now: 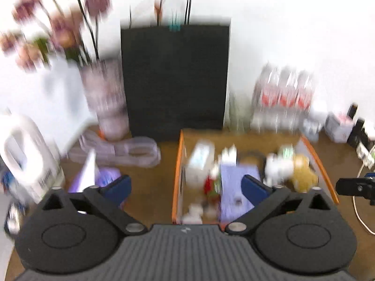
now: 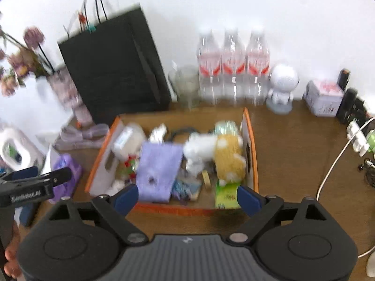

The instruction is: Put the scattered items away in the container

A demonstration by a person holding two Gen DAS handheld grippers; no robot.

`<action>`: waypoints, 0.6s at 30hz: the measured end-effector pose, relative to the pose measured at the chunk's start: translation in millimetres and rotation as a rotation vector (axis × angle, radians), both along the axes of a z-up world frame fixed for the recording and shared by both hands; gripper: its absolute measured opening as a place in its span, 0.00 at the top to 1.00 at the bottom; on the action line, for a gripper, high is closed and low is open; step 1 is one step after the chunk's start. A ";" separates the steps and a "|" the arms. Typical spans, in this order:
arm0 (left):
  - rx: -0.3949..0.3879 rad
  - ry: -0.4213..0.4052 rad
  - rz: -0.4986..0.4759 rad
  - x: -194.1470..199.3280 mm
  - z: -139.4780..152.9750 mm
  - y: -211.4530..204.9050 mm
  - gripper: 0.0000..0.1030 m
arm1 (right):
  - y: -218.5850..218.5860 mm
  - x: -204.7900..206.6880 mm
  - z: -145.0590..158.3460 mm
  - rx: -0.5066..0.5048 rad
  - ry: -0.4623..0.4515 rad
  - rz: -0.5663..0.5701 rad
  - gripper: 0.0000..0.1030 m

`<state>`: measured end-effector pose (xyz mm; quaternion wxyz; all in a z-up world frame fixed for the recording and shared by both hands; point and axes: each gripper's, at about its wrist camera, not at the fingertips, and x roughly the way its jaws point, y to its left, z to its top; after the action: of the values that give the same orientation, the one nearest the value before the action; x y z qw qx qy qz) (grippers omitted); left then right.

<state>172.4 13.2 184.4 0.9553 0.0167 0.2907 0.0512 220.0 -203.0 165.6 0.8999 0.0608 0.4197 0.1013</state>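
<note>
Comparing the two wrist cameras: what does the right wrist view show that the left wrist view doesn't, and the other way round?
Only the right wrist view: a white robot figurine beside the bottles, and a green packet at the box's near edge.

Only the left wrist view: the right tool's tip at the frame edge.

Both: the orange-edged box holding a purple cloth and a yellow plush, the black paper bag, the water bottles, and the white jug.

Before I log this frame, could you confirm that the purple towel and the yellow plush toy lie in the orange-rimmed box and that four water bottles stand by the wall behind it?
Not quite: the right wrist view shows three water bottles, not four. The purple towel and yellow plush toy do lie in the orange-rimmed box.
</note>
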 end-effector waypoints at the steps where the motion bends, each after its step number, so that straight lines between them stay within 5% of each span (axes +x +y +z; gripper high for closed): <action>1: 0.004 -0.043 -0.009 -8.0 -2.2 -2.5 0.00 | 1.5 -10.9 -1.0 0.001 -0.065 -0.016 0.12; 4: 0.013 -0.096 -0.030 -18.0 -5.9 -8.2 0.00 | 10.0 -37.2 -6.5 -0.023 -0.238 -0.022 0.10; 11: -0.018 -0.151 -0.011 -49.1 2.4 -6.8 0.00 | 22.5 -51.6 0.8 -0.080 -0.298 -0.007 0.10; 15: -0.022 -0.255 -0.059 -129.5 -20.5 -10.9 0.00 | 11.6 -117.1 -7.9 0.008 -0.408 -0.006 0.10; 18: -0.033 -0.293 -0.086 -195.6 -54.6 -12.7 0.00 | 8.4 -184.3 -35.4 0.044 -0.484 0.047 0.00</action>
<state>-23.2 0.5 129.8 0.9890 0.0059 0.1479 0.0075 35.7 -194.5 130.2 0.9702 0.0444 0.1907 0.1430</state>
